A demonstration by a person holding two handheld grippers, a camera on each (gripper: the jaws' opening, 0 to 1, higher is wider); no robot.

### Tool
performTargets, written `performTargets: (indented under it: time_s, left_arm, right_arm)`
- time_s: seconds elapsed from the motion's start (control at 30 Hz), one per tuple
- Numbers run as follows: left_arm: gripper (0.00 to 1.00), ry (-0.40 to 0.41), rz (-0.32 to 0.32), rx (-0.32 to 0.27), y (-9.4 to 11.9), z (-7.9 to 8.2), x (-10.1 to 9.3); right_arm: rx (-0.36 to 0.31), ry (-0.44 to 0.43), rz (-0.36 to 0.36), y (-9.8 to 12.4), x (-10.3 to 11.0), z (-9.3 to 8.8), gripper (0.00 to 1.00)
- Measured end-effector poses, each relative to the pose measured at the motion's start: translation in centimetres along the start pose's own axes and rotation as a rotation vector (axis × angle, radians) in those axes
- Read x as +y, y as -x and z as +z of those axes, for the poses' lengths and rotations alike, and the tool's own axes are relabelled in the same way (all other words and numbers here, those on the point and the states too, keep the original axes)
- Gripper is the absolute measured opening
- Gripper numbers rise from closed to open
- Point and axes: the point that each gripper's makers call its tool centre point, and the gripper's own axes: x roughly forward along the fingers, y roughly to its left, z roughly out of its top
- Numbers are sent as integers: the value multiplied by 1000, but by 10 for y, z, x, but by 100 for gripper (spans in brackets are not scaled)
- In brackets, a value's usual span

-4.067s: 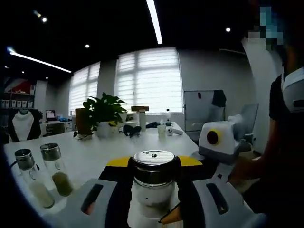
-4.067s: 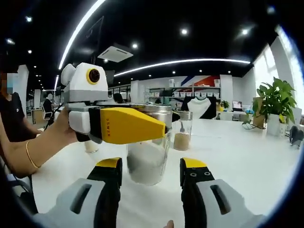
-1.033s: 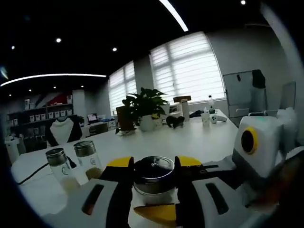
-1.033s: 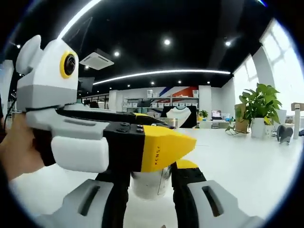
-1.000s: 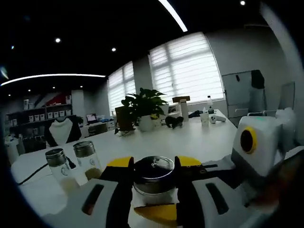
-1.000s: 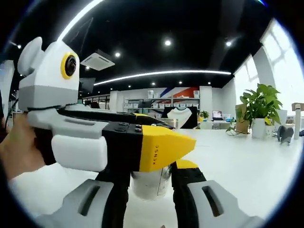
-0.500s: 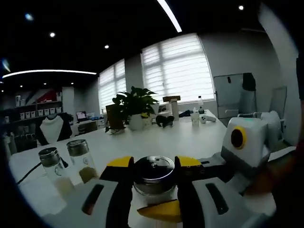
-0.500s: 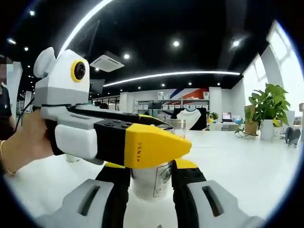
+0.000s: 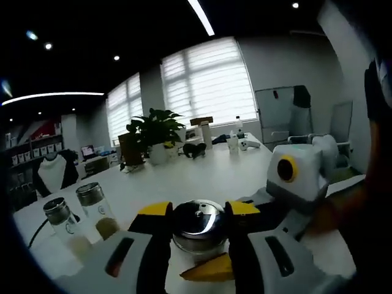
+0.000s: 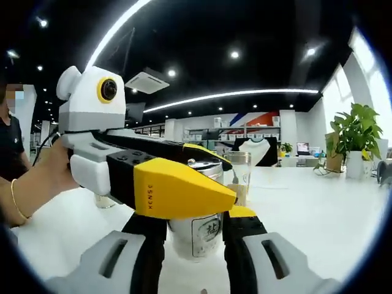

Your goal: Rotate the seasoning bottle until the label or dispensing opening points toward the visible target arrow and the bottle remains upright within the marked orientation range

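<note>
An office, lit by strip lights (image 10: 245, 94) and spotlights on a dark ceiling.

Blinds are drawn over the windows (image 9: 208, 89) behind a potted plant (image 9: 150, 131) on a long white table (image 9: 202, 177). A whiteboard (image 9: 275, 116) is seen by a grey wall, shelves (image 10: 208, 135) and a mannequin bust (image 10: 256, 150) at the far end.

"XENSE" in black letters on yellow jaw tip of left gripper (image 10: 184, 191), white label on bottle (image 10: 197, 231) with a black character, too blurred to read, no other legible text
</note>
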Motion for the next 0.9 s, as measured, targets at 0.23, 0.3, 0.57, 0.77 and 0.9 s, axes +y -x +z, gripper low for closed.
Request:
performTargets:
  time_s: [0.23, 0.3, 0.57, 0.77, 0.9]
  left_arm:
    - [36, 12, -50, -14, 9, 2, 2]
    - [36, 19, -54, -15, 9, 2, 2]
    - [36, 1, -76, 11, 5, -2, -9]
    - [36, 42, -68, -21, 4, 2, -6]
    - [36, 112, -61, -41, -3, 0, -5]
  right_arm:
    - [-23, -50, 58, -1, 10, 2, 36]
    - [-24, -50, 60, -1, 10, 2, 36]
    - [14, -51, 64, -2, 14, -4, 35]
    - [1, -42, 37, 0, 12, 0, 34]
    - [16, -11, -15, 3, 5, -2, 33]
